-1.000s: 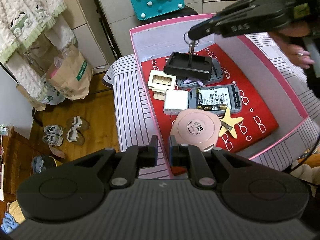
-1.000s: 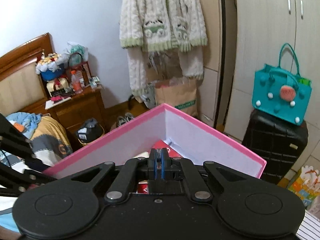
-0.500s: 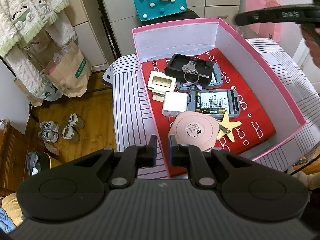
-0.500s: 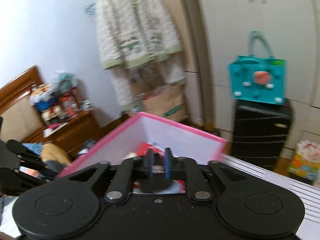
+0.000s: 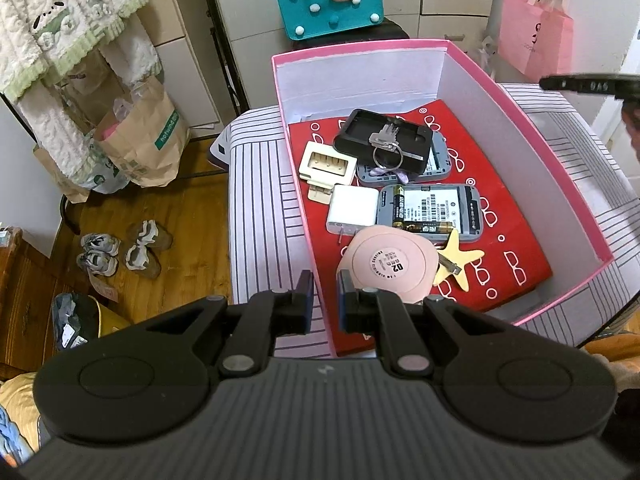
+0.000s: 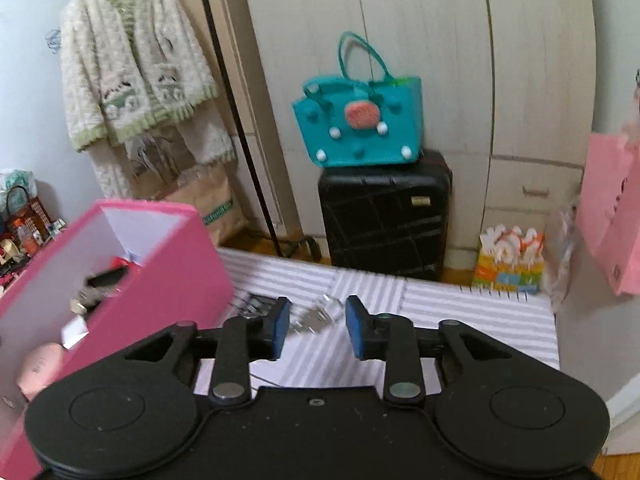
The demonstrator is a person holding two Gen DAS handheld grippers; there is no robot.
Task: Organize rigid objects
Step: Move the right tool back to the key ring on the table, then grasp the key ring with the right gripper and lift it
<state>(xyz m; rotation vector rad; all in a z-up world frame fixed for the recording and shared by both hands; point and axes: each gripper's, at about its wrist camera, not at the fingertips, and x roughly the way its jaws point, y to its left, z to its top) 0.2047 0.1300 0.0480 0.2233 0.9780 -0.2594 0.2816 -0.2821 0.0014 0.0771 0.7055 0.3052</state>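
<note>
The left tool is clenched on the pink box's near wall. The keys lie inside at 12 o'clock. The right tool, jaws just opening, is released and empty over the striped surface.

Striped surface w/ pink box on it, metal bits beside box.

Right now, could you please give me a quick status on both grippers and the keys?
Left gripper shut on the pink box wall. Right gripper empty, fingers just opening, outside the box. Keys lie in the box on the black tray. Nothing blocking.
</note>
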